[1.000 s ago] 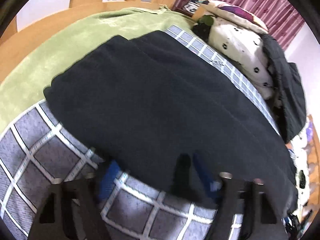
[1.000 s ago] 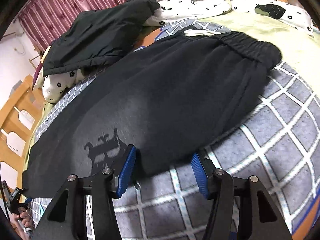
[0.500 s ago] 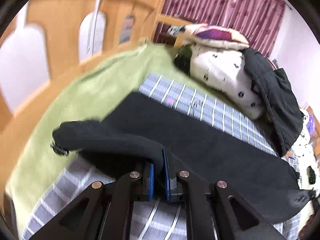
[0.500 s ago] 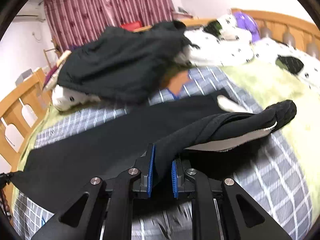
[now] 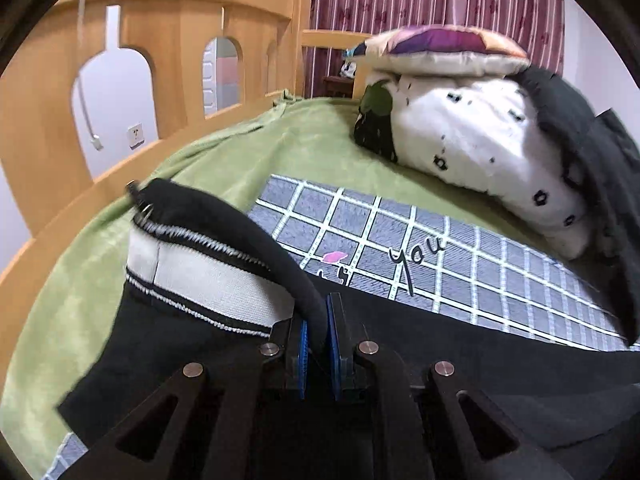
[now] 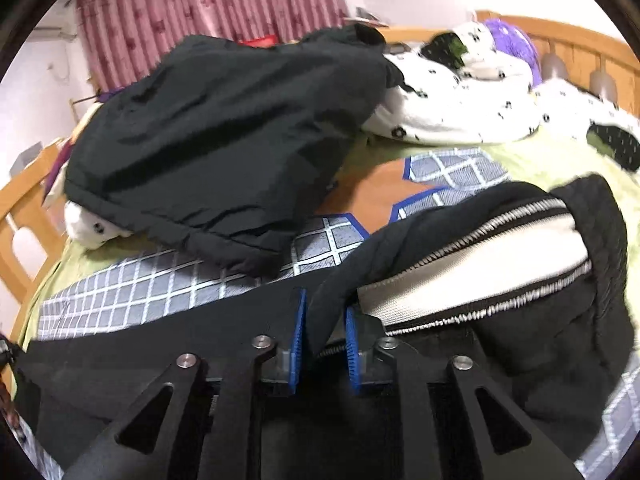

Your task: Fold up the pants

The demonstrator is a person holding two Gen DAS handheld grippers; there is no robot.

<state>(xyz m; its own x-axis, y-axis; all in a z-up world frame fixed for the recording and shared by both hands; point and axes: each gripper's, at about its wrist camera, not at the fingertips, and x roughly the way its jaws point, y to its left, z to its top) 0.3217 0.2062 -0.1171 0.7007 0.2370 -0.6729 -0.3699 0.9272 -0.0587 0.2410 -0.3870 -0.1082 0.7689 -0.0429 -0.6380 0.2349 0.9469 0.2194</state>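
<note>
Black pants (image 5: 460, 344) lie across the checked blanket on a bed. My left gripper (image 5: 318, 334) is shut on a raised fold at the pants' hem, whose white inner lining (image 5: 208, 280) with zigzag stitching shows to the left. My right gripper (image 6: 325, 330) is shut on a lifted fold of the pants (image 6: 120, 368) near the waistband, whose white inner band (image 6: 480, 264) shows to the right. Both folds are held above the flat part of the pants.
A grey checked blanket (image 5: 460, 264) covers a green sheet (image 5: 208, 160). A white spotted duvet (image 5: 480, 136), a pillow (image 5: 440, 46) and a black jacket (image 6: 224, 136) are piled behind. A wooden bed rail (image 5: 168, 40) runs along the left.
Both grippers closed on the near edge of the pants, lifted it and carried it away from me over the rest of the pants. The inner lining now shows.
</note>
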